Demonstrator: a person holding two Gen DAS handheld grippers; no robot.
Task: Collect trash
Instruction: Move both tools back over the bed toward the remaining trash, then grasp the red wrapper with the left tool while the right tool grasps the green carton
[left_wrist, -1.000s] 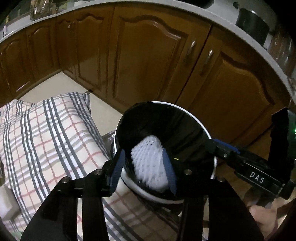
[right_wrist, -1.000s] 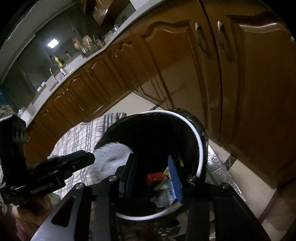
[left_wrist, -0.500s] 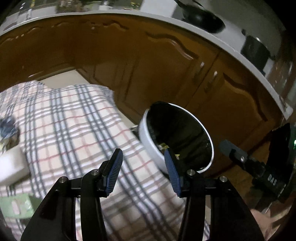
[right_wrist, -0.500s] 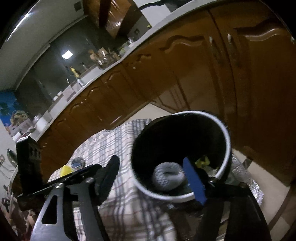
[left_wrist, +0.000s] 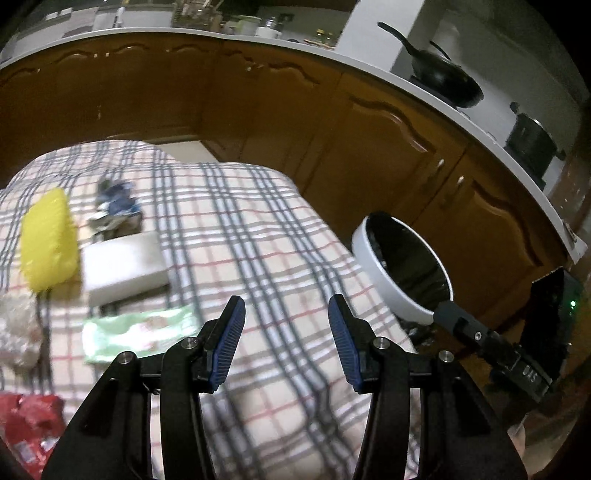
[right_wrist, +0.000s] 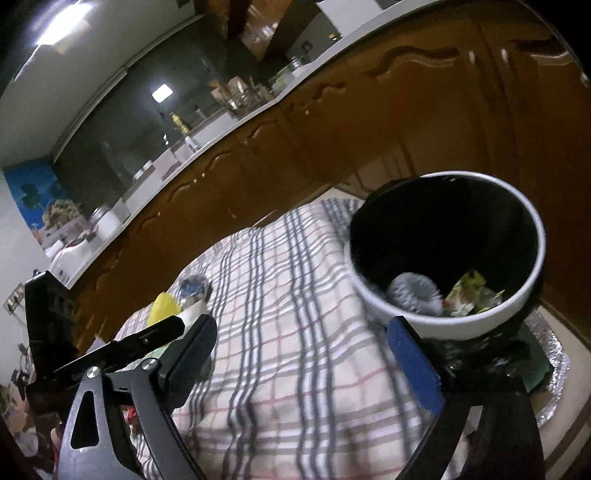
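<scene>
My left gripper (left_wrist: 286, 343) is open over the plaid cloth (left_wrist: 258, 229), with nothing between its blue pads. Trash lies to its left: a green packet (left_wrist: 136, 332), a white box (left_wrist: 123, 264), a yellow foam net (left_wrist: 48, 240), a blue crumpled wrapper (left_wrist: 116, 199) and a red wrapper (left_wrist: 29, 424). The white-rimmed bin (left_wrist: 384, 280) with a black liner stands at the right. My right gripper (right_wrist: 303, 362) hovers beside the bin (right_wrist: 424, 325), its jaws opening and empty. A white foam net (right_wrist: 413, 295) and a yellow-green wrapper (right_wrist: 472, 295) lie inside the bin.
Brown cabinet doors (left_wrist: 388, 140) run behind the cloth and the bin. On the counter above stand a black pan (left_wrist: 447, 81) and a pot (left_wrist: 532, 140). A foil tray (right_wrist: 550, 391) sits under the bin. Clear plastic (left_wrist: 14, 332) lies at the cloth's left edge.
The white foam net left my left gripper's pads and now lies in the bin. Both grippers swung left, away from the bin and over the cloth. The right jaws widened.
</scene>
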